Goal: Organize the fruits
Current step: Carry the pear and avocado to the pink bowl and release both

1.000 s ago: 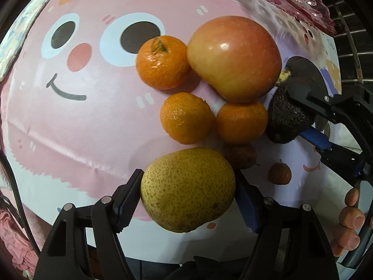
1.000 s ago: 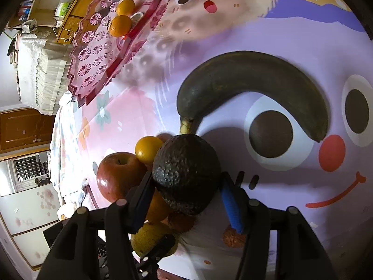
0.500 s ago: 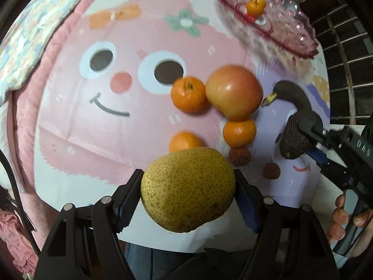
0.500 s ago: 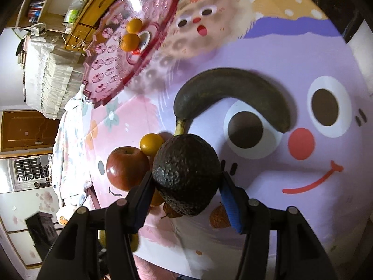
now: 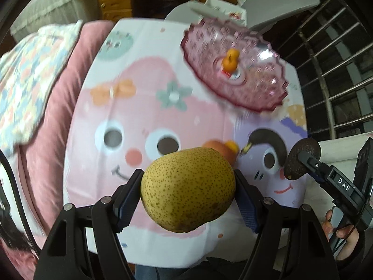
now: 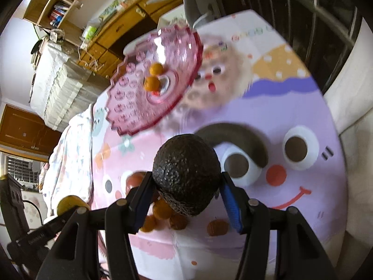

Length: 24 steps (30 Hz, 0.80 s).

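My left gripper (image 5: 187,190) is shut on a yellow speckled pear (image 5: 187,187) and holds it high above the table. My right gripper (image 6: 186,182) is shut on a dark bumpy avocado (image 6: 186,172), also lifted; it shows at the right of the left wrist view (image 5: 302,161). A pink glass plate (image 5: 251,93) with two small oranges (image 6: 153,79) stands at the far side of the table. A blackened banana (image 6: 235,137), an apple (image 5: 213,145) and several small oranges (image 6: 160,210) lie on the cartoon tablecloth below.
A pink cushion and patterned blanket (image 5: 30,88) lie left of the table. Metal window bars (image 5: 338,70) are at the right. Wooden cabinets (image 6: 112,37) and a grey chair (image 5: 277,2) stand behind the table. Small brown fruits (image 6: 216,227) lie near the front edge.
Both grippers have risen well away from the table with their fruits held. The fruit pile now looks small and the whole plate has come into view.
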Available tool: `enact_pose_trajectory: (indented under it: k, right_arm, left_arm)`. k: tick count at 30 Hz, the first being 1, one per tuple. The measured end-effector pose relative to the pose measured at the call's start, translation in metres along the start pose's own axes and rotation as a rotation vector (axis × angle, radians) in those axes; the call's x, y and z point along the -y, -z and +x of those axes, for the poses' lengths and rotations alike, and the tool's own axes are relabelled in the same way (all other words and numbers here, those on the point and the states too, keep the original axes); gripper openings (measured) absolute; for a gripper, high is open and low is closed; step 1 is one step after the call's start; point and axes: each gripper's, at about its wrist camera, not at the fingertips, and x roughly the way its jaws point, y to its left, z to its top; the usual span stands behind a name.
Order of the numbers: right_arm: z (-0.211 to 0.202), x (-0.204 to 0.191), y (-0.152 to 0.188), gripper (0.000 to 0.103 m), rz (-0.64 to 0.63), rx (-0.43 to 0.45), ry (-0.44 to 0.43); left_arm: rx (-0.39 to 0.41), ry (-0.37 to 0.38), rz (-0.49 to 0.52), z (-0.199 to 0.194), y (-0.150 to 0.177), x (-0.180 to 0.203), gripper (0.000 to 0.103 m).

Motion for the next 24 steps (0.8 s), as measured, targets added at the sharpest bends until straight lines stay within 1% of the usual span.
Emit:
enact_pose_trajectory:
  k: [7,12,16,19,24]
  right_arm:
    - [-0.021,-0.02,-0.026,0.056,-0.026,0.108,0.022]
    - [-0.025,-0.033,-0.046,0.056,-0.039,0.158,0.03]
    - [-0.02,-0.04,-0.06,0.056,-0.038,0.193,0.03]
    - [-0.012,-0.045,-0.073,0.056,-0.052,0.202,0.024]
    - [0.01,-0.049,-0.091,0.056,-0.07,0.202,0.048]
  left_arm:
    - [0.088,0.008,0.075,-0.025,-0.054,0.0,0.073]
    - [0.137,0.008,0.106,-0.027,-0.093,0.0,0.073]
    - [0.153,-0.009,0.124,-0.016,-0.124,0.004,0.073]
    - [0.157,0.001,0.137,-0.004,-0.146,0.008,0.073]
    - [0.155,0.012,0.165,0.028,-0.175,0.016,0.073]
